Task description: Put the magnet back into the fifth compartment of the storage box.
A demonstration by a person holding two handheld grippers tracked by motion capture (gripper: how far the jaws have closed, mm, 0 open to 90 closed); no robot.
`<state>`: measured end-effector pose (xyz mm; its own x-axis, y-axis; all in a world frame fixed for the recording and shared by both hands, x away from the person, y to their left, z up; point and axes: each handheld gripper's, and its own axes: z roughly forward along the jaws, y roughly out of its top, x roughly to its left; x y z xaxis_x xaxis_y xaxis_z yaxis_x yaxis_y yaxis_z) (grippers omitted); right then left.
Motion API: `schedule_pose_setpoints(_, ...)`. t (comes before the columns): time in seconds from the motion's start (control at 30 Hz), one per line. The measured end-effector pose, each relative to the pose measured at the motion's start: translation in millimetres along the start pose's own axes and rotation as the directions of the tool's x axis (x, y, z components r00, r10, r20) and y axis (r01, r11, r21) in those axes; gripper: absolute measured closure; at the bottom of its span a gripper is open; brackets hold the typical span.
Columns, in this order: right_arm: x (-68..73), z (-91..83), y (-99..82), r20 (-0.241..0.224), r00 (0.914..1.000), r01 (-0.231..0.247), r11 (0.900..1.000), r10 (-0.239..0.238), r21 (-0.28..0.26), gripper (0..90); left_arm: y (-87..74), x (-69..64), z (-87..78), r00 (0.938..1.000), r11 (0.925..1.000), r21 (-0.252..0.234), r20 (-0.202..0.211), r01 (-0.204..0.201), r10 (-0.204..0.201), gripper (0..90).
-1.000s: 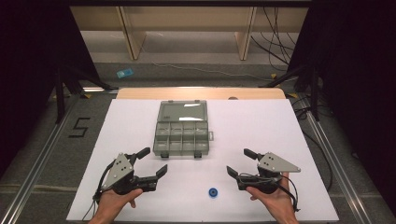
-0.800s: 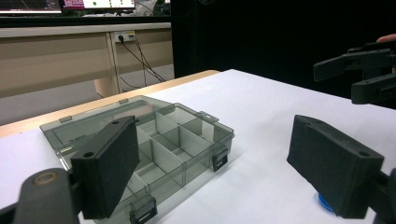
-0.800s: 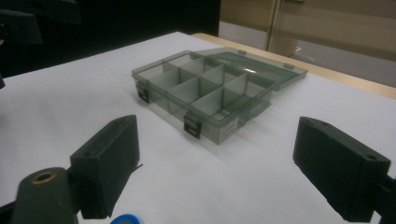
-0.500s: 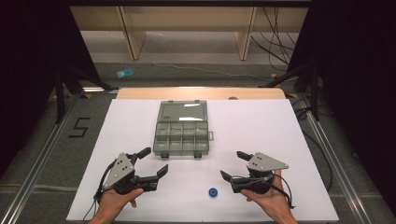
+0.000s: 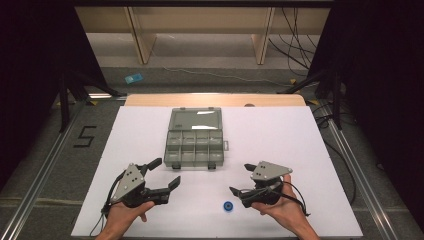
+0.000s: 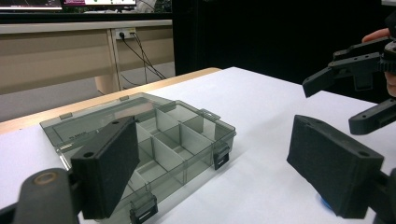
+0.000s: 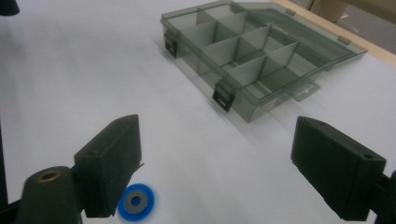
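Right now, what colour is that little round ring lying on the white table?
Blue, with a grey centre: the small flat ring shows best in the right gripper view.

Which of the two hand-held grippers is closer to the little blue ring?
The right gripper: the small blue ring lies just beside its open jaws, while the left gripper sits farther off.

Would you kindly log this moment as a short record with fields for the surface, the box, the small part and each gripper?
surface: white table
box: grey-green compartment box, lid open and lying flat behind it, compartments look empty
small part: blue ring on the table, between the two grippers, nearer the right one
left gripper: open, holds nothing, aimed toward the box
right gripper: open, holds nothing, beside the blue ring, not touching it
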<state>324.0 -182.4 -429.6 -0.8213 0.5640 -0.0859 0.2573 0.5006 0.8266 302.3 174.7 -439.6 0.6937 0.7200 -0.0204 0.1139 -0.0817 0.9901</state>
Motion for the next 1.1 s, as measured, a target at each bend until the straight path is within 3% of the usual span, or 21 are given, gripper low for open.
schedule_pose_setpoints(0.07, 2.9, 5.2, 5.5, -0.035, 0.999, 0.031, 0.9979, -0.029, 0.057, 18.3, -0.2, -0.1, -0.6, 1.0, 1.0, 0.002, -0.001, 0.004, -0.004, 15.9)
schedule_pose_setpoints(0.1, 2.9, 5.2, 5.5, -0.035, 0.999, 0.031, 0.9979, -0.029, 0.057, 18.3, -0.3, -0.2, -0.9, 1.0, 1.0, 0.003, -0.001, 0.006, -0.006, 15.9)
schedule_pose_setpoints(0.13, 5.6, 10.4, 8.3, -0.06, 0.9969, 0.057, 0.9928, -0.051, 0.105, 18.8, -0.2, -0.1, -1.1, 1.0, 1.0, 0.002, -0.001, 0.008, -0.008, 15.9)
schedule_pose_setpoints(0.17, 5.6, 10.4, 8.3, -0.06, 0.9969, 0.057, 0.9928, -0.051, 0.105, 18.8, 0.0, -0.2, -1.0, 1.0, 1.0, -0.001, -0.001, 0.01, -0.01, 15.9)
schedule_pose_setpoints(0.27, 10.4, 18.6, 9.2, -0.1, 0.991, 0.107, 0.9767, -0.089, 0.186, 20.4, -0.2, -0.3, -0.5, 1.0, 0.9999, -0.012, 0.008, 0.006, -0.006, 15.9)
schedule_pose_setpoints(0.3, 13.7, 22.9, 9.5, -0.125, 0.9864, 0.133, 0.9644, -0.107, 0.228, 24.5, -0.3, -0.3, -0.8, 1.0, 0.9999, -0.012, 0.007, 0.007, -0.006, 15.9)
schedule_pose_setpoints(0.33, 13.7, 22.9, 9.5, -0.125, 0.9864, 0.133, 0.9644, -0.107, 0.228, 24.5, 0.2, -0.4, -2.2, 1.0, 1.0, -0.001, 0.0, 0.008, -0.008, 15.8)
schedule_pose_setpoints(0.53, 18.4, 28.7, 14.0, -0.176, 0.9765, 0.173, 0.9382, -0.124, 0.299, 24.1, 0.3, -0.2, -2.2, 1.0, 1.0, -0.009, 0.003, -0.001, 0.001, 15.9)
schedule_pose_setpoints(0.77, 23.3, 36.8, 14.8, -0.217, 0.9611, 0.242, 0.8997, -0.17, 0.364, 25.6, 0.2, 0.1, -3.1, 1.0, 0.9999, -0.013, 0.001, -0.001, 0.001, 15.9)
schedule_pose_setpoints(0.83, 24.8, 38.6, 14.9, -0.23, 0.9578, 0.252, 0.8881, -0.172, 0.384, 26.2, 0.0, 0.0, -3.1, 1.0, 0.9999, -0.011, 0.001, -0.003, 0.003, 15.9)
schedule_pose_setpoints(0.87, 26.4, 40.9, 14.7, -0.238, 0.9551, 0.263, 0.8767, -0.177, 0.403, 27.3, 0.1, 0.1, -3.1, 1.0, 0.9999, -0.01, 0.002, -0.004, 0.004, 15.9)
schedule_pose_setpoints(0.9, 26.4, 40.9, 14.7, -0.238, 0.9551, 0.263, 0.8767, -0.177, 0.403, 27.3, 0.2, 0.0, -3.1, 1.0, 0.9999, -0.012, 0.001, -0.004, 0.004, 15.9)
schedule_pose_setpoints(1.1, 29.9, 47.9, 13.4, -0.272, 0.9451, 0.293, 0.838, -0.181, 0.46, 31.2, 0.3, 0.3, -3.4, 1.0, 0.9999, -0.012, 0.002, -0.003, 0.003, 15.9)
